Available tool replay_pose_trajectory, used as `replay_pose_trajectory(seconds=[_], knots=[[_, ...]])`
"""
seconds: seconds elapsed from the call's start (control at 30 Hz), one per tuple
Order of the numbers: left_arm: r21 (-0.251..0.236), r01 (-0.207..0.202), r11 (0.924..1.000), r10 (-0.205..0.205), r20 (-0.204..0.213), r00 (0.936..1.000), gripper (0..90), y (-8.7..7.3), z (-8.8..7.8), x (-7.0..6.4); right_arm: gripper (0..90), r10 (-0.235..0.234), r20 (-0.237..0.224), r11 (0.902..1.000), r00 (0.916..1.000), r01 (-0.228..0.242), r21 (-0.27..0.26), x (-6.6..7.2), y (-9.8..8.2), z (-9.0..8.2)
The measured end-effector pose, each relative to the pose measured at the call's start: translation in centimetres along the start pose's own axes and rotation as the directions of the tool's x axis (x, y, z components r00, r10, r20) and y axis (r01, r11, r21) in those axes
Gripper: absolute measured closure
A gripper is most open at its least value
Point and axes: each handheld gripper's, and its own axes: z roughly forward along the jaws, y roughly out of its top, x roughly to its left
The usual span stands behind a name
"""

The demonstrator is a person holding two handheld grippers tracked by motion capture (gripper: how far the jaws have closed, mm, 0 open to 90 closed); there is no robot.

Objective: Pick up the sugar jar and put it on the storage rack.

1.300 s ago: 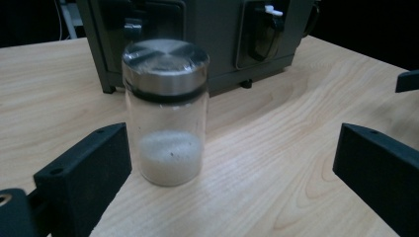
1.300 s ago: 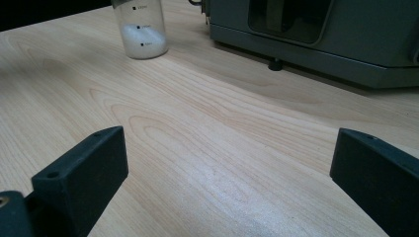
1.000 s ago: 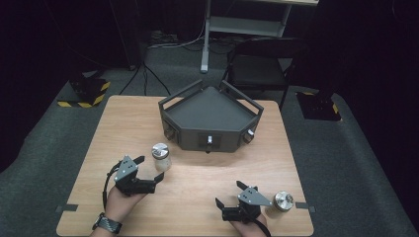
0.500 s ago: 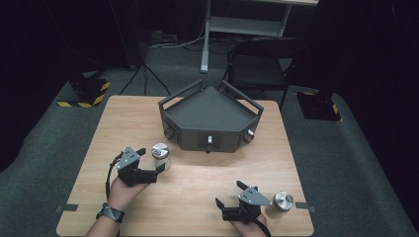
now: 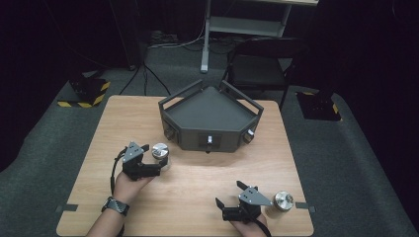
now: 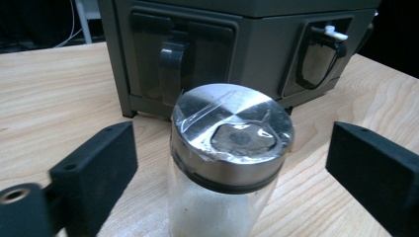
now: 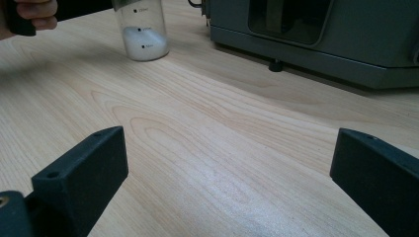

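A clear jar [image 6: 225,163] with a taped metal lid and white powder at its bottom stands upright on the wooden table [image 5: 197,187], left of centre. My left gripper [image 6: 232,173] has the jar between its jaws. The jaws have just been closing, but a gap still shows on each side of the jar. From above, the left gripper [image 5: 152,161] reaches the jar [image 5: 160,152] from the left. My right gripper [image 5: 230,194] rests near the front edge, open over bare wood [image 7: 227,182]. A second metal-lidded jar [image 5: 281,201] stands just right of it.
A grey five-sided box [image 5: 210,118] with latches on its front sits at the back middle of the table, close behind the left jar. A chair [image 5: 262,64] and a stand's post [image 5: 205,39] are on the floor beyond.
My left gripper has slid right along the table until the jar stands between its jaws. The right gripper and its jar have stayed put.
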Motion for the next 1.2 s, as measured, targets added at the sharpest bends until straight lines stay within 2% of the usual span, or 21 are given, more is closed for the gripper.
replay_pose_trajectory(seconds=[0.2, 0.43, 0.6, 0.87, 1.13, 1.2], knots=[[-0.013, 0.005, 0.9999, -0.005, 0.006, 1.0000, 14.4, -0.2, 0.3, 0.3, 0.8, 0.001, -0.001, 1.0000, 1.0000, -0.001, -0.001, 0.0, 0.0, 0.0], [-0.007, -0.024, 0.9997, 0.024, 0.003, 0.9997, 22.7, -0.1, 0.7, 0.0, 0.8, 0.006, -0.003, 1.0000, 1.0000, -0.006, -0.002, -0.1, -0.1, 0.0], [-0.005, -0.032, 0.9995, 0.032, -0.005, 0.9995, 24.6, -0.1, 1.0, -0.3, 0.8, 0.008, -0.004, 1.0000, 1.0000, -0.008, -0.003, -0.1, -0.1, 0.0], [-0.023, -0.017, 0.9996, 0.017, -0.009, 0.9998, 30.6, -0.5, 1.0, -0.2, 0.8, 0.009, -0.006, 1.0000, 0.9999, -0.009, -0.003, -0.2, -0.1, -0.1], [-0.025, -0.004, 0.9997, 0.004, -0.006, 1.0000, 31.2, -0.4, 1.1, -0.1, 0.8, 0.012, -0.008, 0.9999, 0.9999, -0.012, -0.003, -0.2, -0.1, 0.0], [-0.026, -0.012, 0.9996, 0.011, -0.009, 0.9999, 31.5, -0.4, 1.1, -0.2, 0.8, 0.011, -0.009, 0.9999, 0.9999, -0.011, -0.003, -0.2, -0.1, 0.0]])
